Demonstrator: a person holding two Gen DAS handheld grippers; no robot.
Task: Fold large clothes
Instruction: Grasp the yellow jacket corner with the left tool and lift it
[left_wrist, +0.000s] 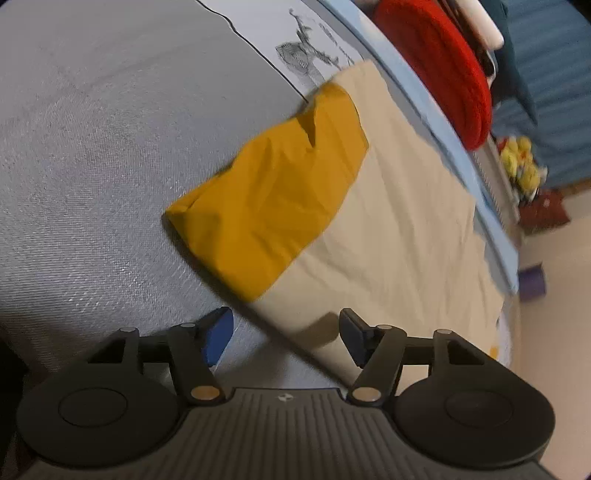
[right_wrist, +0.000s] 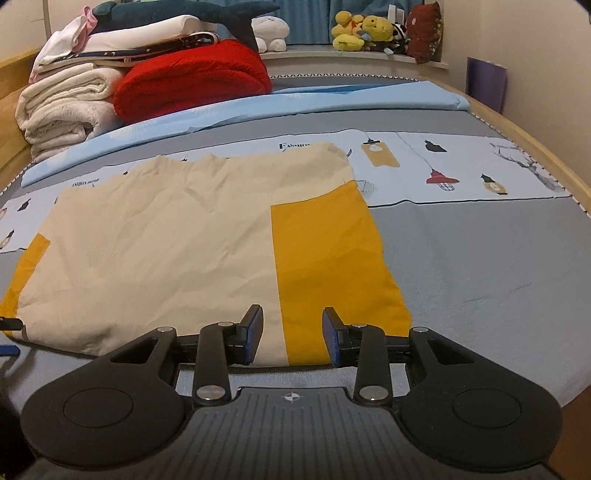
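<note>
A wood-framed bed (right_wrist: 524, 127) stands against cream walls (right_wrist: 535, 44).

Each black hand-held gripper (right_wrist: 290, 338) has blue-faced fingers (right_wrist: 253, 334), silver rivets, ribbed grey body.

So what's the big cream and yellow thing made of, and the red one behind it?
The cream and yellow garment looks like thin woven cotton, matte: it lies flat with fine sharp creases. The red blanket looks like thick, fuzzy fleece or knit, since its folded roll is plump and soft-edged. I can't be certain of either.
</note>
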